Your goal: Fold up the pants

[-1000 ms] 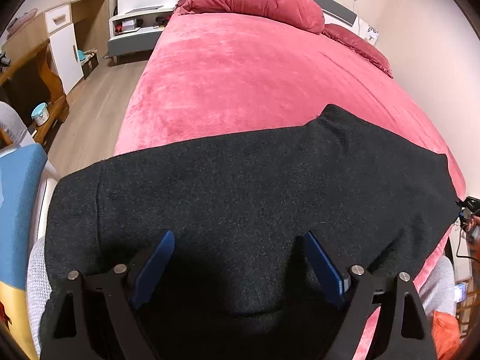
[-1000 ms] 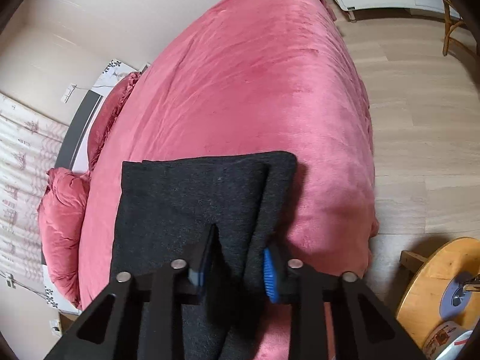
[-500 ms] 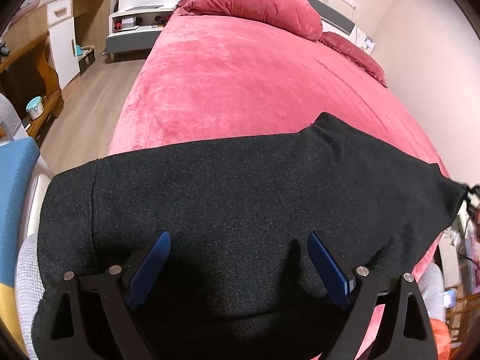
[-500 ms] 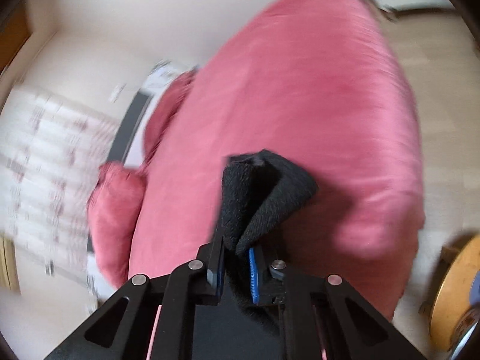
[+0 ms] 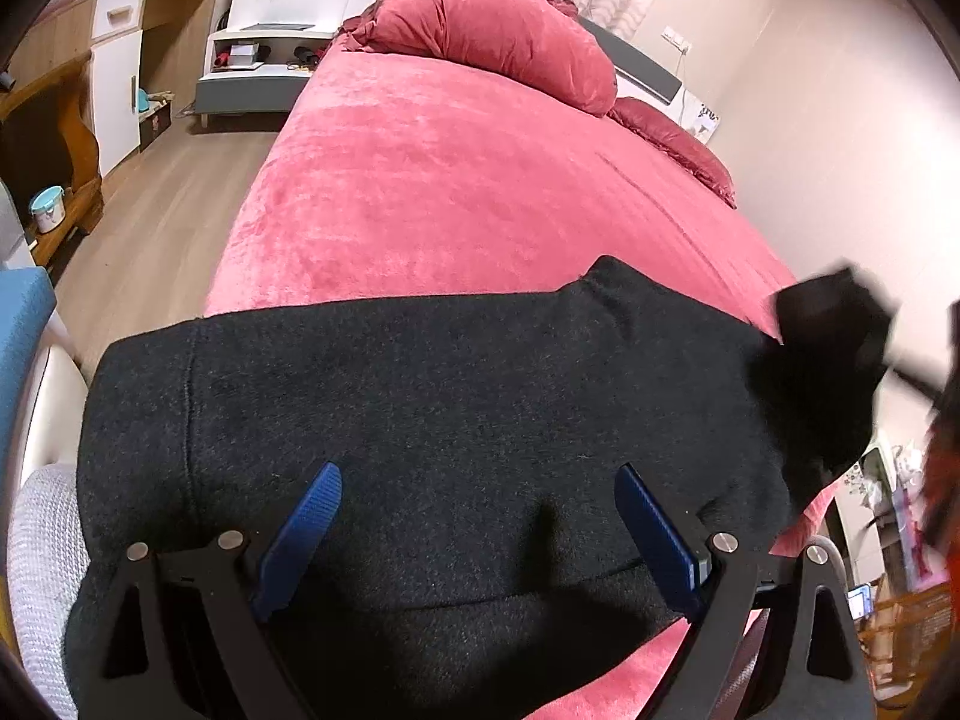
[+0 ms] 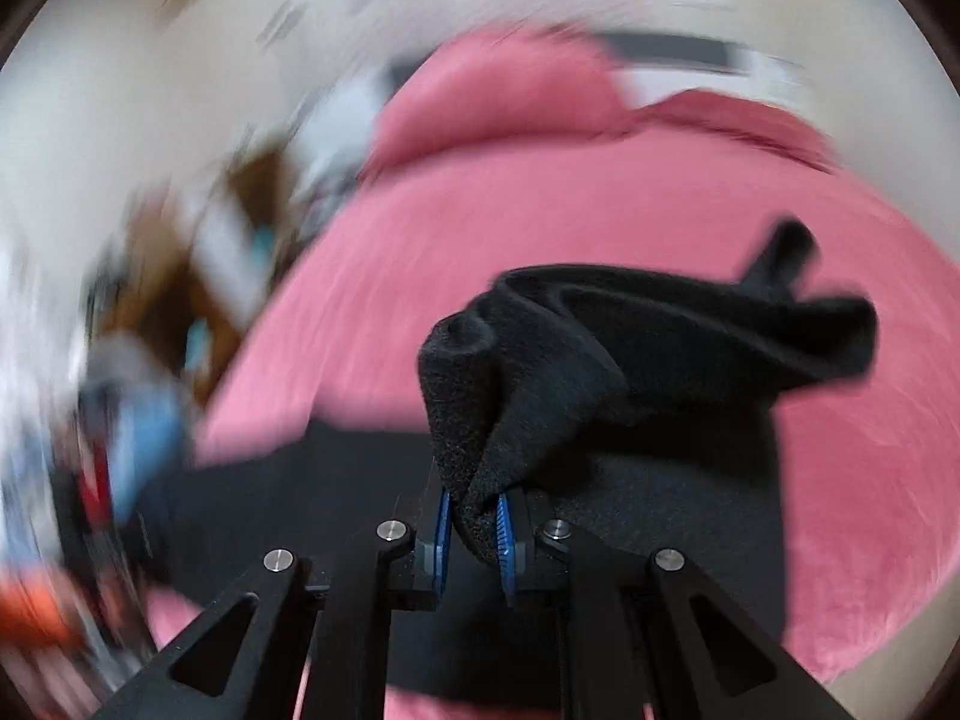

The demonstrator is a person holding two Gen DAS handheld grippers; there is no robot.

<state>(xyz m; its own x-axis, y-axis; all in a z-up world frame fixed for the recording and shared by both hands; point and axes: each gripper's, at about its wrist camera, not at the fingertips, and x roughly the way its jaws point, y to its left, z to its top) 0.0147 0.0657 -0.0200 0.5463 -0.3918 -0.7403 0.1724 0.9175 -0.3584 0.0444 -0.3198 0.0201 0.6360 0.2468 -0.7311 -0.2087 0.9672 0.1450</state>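
My right gripper (image 6: 474, 519) has its jaws clamped on a bunched edge of the black pants (image 5: 432, 420). My left gripper (image 5: 480, 531) stands wide above them; beyond, bare pink bed (image 5: 480, 180).

Black woollen pants (image 5: 420, 420): spread across near end of pink plush bed (image 5: 480, 180); round pink pillows (image 5: 498, 42) at far end.
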